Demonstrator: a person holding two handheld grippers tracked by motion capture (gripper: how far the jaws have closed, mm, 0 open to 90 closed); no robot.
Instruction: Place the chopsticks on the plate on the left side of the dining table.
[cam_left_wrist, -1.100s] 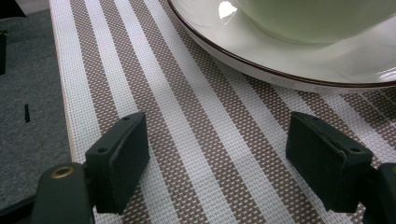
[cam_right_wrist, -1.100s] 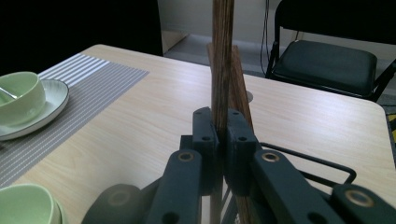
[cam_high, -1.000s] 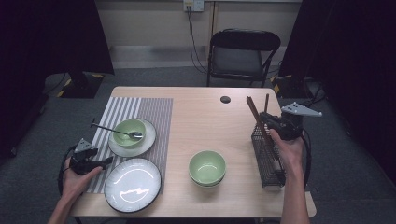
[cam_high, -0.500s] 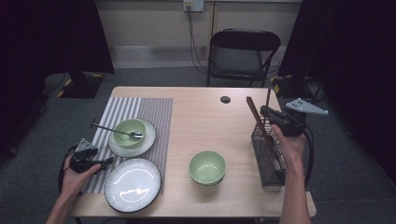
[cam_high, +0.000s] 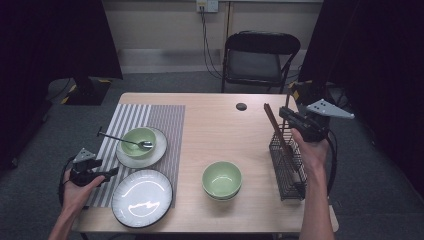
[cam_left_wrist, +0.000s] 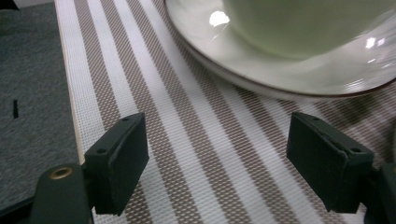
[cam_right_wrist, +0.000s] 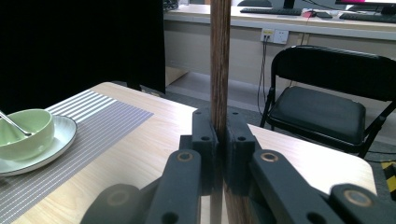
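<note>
One wooden chopstick (cam_right_wrist: 220, 60) stands upright, clamped in your right gripper (cam_high: 295, 120) jaws above the wire rack (cam_high: 287, 167) at right of frame; your left gripper (cam_left_wrist: 217, 163) jaws gape empty over the striped placemat (cam_left_wrist: 187, 140) at lower left

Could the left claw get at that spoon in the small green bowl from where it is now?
Probably yes. The left claw is open and holds nothing, and it sits just in front of the plate under the bowl. The spoon handle sticks out toward that side, with nothing in between.
</note>
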